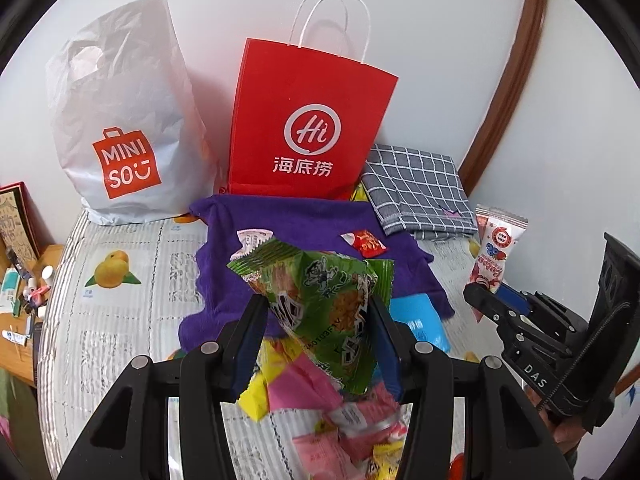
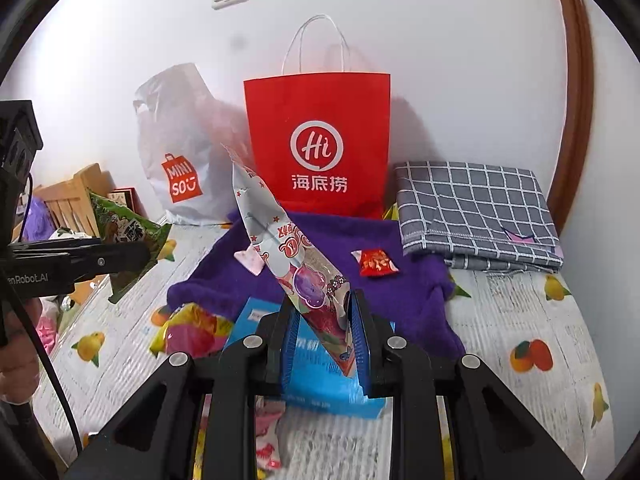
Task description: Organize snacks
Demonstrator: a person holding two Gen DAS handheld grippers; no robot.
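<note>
My left gripper [image 1: 316,320] is shut on a green snack packet [image 1: 320,300], held up over the purple towel [image 1: 304,216]. My right gripper [image 2: 324,328] is shut on a long white and pink jelly packet [image 2: 296,256] that sticks up and to the left. In the left wrist view the right gripper [image 1: 494,294] is at the right with its packet [image 1: 496,256]. From the right wrist view I see the left gripper [image 2: 132,256] at the left with the green packet [image 2: 128,232]. A red paper bag [image 1: 308,128] and a white plastic bag [image 1: 120,120] stand against the wall behind.
A small red candy [image 2: 376,263] and a pink-white packet [image 2: 250,260] lie on the towel. A folded grey checked cloth [image 2: 476,208] sits at the right, and a blue box [image 2: 320,392] below my right gripper. Several pink and yellow packets [image 1: 320,412] are piled under my left gripper. A cluttered wooden table [image 1: 24,304] is at the left.
</note>
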